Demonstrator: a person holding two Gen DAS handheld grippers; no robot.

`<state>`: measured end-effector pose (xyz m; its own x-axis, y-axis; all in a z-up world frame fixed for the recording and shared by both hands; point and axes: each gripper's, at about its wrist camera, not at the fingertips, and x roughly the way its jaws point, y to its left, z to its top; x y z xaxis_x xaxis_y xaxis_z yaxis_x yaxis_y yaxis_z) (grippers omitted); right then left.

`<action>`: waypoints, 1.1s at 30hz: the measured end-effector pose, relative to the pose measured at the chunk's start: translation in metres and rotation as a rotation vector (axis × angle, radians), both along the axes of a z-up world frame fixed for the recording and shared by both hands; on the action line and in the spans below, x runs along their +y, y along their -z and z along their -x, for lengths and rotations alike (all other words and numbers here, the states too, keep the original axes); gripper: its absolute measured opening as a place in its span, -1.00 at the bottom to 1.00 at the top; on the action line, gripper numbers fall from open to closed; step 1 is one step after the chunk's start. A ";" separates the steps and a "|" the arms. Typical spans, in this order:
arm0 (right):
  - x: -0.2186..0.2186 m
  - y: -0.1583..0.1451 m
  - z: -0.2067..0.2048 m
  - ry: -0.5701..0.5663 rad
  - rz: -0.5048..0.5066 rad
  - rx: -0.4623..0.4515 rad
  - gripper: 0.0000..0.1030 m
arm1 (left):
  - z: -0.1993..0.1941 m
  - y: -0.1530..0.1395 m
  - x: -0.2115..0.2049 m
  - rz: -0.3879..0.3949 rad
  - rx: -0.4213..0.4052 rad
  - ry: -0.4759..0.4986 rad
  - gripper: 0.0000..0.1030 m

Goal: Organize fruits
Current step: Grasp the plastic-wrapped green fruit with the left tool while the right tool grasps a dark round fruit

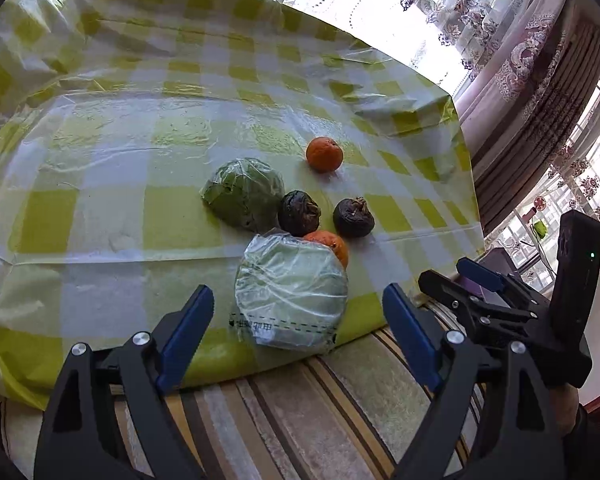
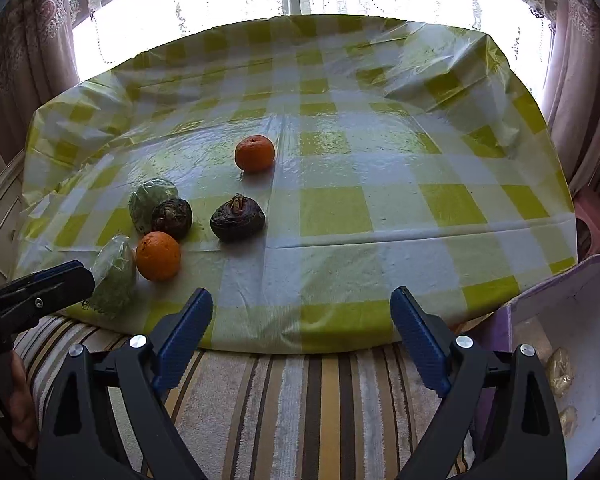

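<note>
Left hand-held gripper point(image 1: 298, 316), jaws wide apart and empty, faces the near wrapped green fruit point(image 1: 291, 294) lying straight ahead at the bench point(image 1: 100, 208) edge. Right hand-held gripper point(image 2: 302, 316), equally wide and empty, is farther off; an orange point(image 2: 157, 256) lies ahead to its left. The wrap's printed label is illegible.

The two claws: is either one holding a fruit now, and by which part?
Nothing is held. The left claw is open before the near wrapped green fruit, not touching it. The right claw is open over the table edge.
</note>
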<state>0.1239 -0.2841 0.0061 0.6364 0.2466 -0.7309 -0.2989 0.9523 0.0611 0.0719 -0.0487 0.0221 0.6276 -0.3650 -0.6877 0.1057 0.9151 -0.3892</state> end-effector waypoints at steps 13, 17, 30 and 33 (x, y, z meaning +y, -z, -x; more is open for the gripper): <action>0.031 0.004 -0.036 -0.031 0.047 -0.021 0.55 | -0.018 0.016 -0.004 0.026 0.061 0.025 0.26; 0.042 0.007 -0.044 -0.056 0.054 -0.016 0.49 | -0.018 0.017 -0.003 0.027 0.056 0.022 0.23; 0.064 0.015 -0.060 -0.128 0.057 0.025 0.10 | -0.014 0.016 -0.009 -0.009 0.031 0.017 0.21; 0.067 0.018 -0.062 -0.145 0.053 0.041 -0.02 | -0.013 0.015 -0.010 -0.019 0.027 0.016 0.21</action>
